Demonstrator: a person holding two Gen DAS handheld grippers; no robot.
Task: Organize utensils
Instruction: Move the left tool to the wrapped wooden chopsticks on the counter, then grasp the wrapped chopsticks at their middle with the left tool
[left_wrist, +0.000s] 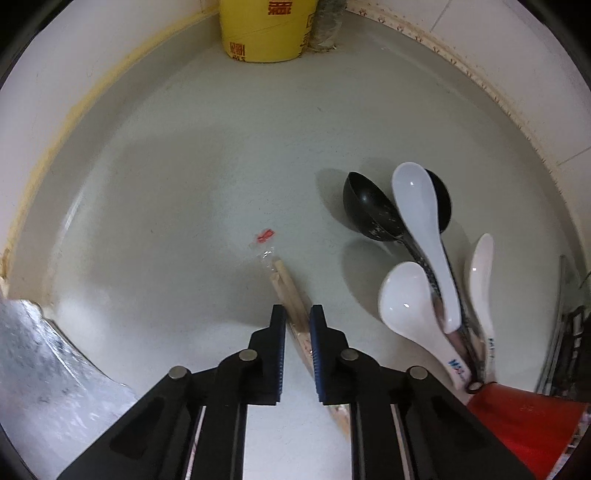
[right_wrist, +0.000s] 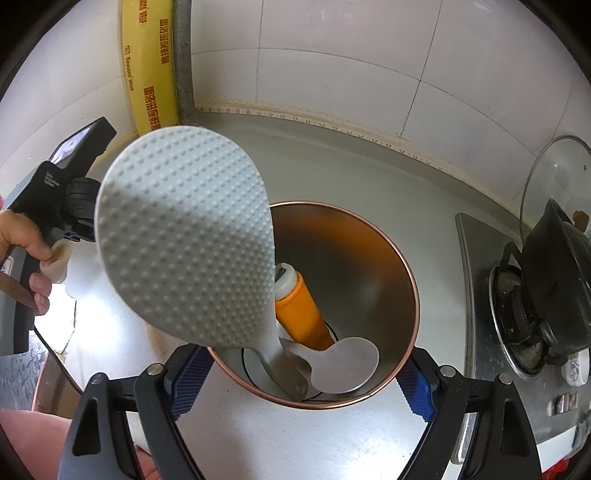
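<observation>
Blue lettering on white spoon (left_wrist: 424, 317) handle; unreadable

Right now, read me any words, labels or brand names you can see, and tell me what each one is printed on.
"Beyond WRAP": black print on the yellow box standing in the corner; doubtful, small and sideways.
Red Chinese characters on that yellow box: too blurred to read.
Blue letters on the handle of a white spoon: blurred, unreadable.
Small white print on the black left gripper body: too small to read.
Nothing else has text.
</observation>
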